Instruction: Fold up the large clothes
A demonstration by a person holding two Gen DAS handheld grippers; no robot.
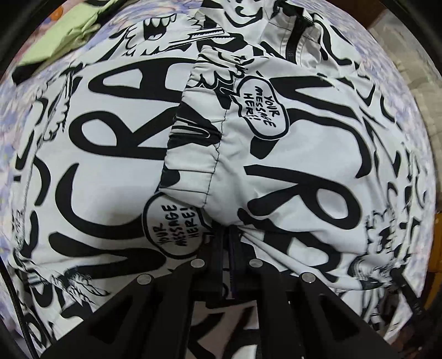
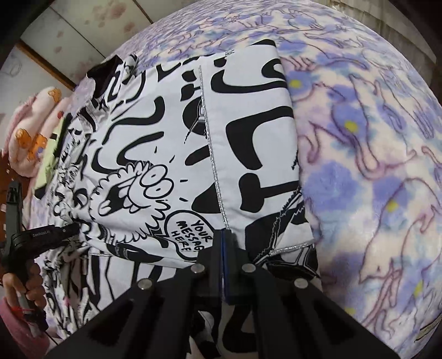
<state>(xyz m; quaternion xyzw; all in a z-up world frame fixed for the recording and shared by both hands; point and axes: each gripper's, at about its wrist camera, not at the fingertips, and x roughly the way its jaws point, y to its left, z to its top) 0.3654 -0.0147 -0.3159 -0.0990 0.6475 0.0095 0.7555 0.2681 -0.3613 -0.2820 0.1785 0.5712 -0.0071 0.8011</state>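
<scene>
Lying spread across a bed: a large white jacket (image 1: pixel 276 165) printed with heavy black graffiti lettering, cartoon faces and speech bubbles reading "YOUR MESSAGE HERE". Covering most of the left wrist view, with one sleeve (image 1: pixel 199 132) folded over the body of the garment and running down toward the camera. Showing a dark zipper (image 1: pixel 292 41) near the top of that view. Resting on a fleece blanket (image 2: pixel 373 165) patterned with purple and blue flowers and outlined animals.

Pinching the jacket fabric just below the sleeve cuff: the left gripper (image 1: pixel 230 243), its two black fingers pressed close together with a gathered ridge of cloth between them. Appearing also at the left edge of the right wrist view, held in a hand (image 2: pixel 20 287) with a pink cuff at the wrist.

Clamping the near edge of the jacket (image 2: pixel 179 138) beside a silver stitched seam (image 2: pixel 212 165): the right gripper (image 2: pixel 225 243), fingers squeezed together on the cloth, a blue pad visible between them. Lying flat there, the right-hand edge of the garment running straight along the blanket.

Sitting at the far left, beyond the jacket: a pale green cloth (image 1: pixel 60 36) and a pink pillow (image 2: pixel 33 132) with orange bear figures. Standing behind the bed: a pale wall (image 2: pixel 91 24) with faint pink flowers.
</scene>
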